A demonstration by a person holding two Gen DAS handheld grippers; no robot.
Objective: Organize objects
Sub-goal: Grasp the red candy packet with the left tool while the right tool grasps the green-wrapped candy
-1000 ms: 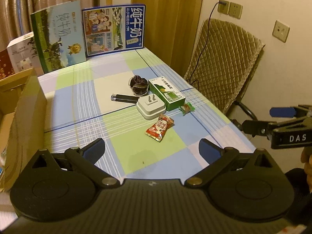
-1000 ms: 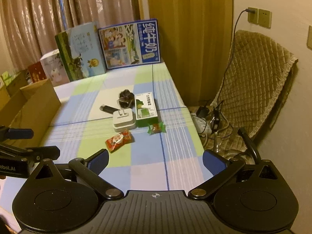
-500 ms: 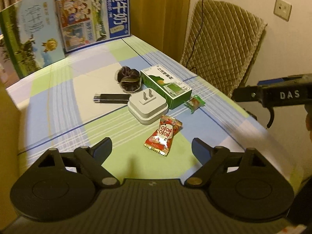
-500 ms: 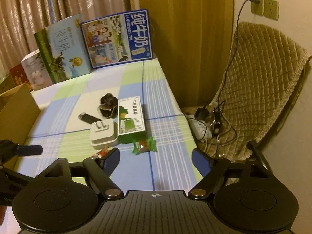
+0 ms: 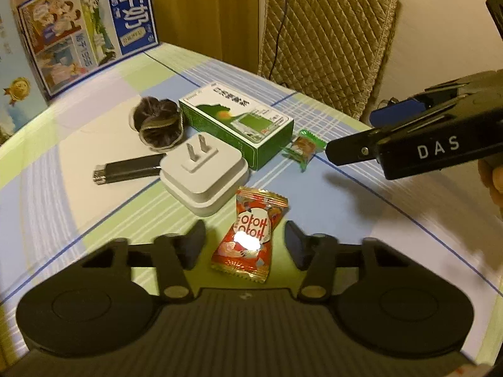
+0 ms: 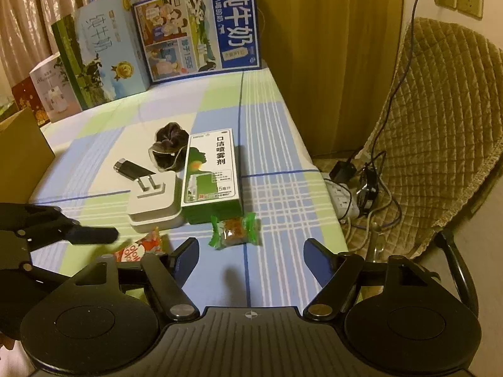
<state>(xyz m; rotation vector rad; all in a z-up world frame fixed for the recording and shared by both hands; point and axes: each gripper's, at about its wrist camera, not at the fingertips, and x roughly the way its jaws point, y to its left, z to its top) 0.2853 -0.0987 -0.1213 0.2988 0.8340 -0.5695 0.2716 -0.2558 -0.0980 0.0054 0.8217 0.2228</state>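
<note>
While the left gripper point(image 5: 245, 245) sat low w/ fingers apart, the red candy packet point(image 5: 250, 238) lay between them, not clamped. Right gripper point(image 6: 251, 257) was spread wide over bare cloth, green candy point(image 6: 234, 231) just beyond at 11 o'clock. Farther on: white plug adapter point(image 5: 204, 174) touching the green box point(image 5: 237, 128); black lighter point(image 5: 129, 168) at 10 o'clock, dark scrunchie point(image 5: 157, 125) behind. Milk cartons point(image 6: 201, 31) stood at the table point(image 6: 276, 194) far edge.

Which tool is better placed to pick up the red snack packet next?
Left. The red snack packet already lies between the open left tool's fingers, apart from both. The right tool, also open, faces the green candy instead.
</note>
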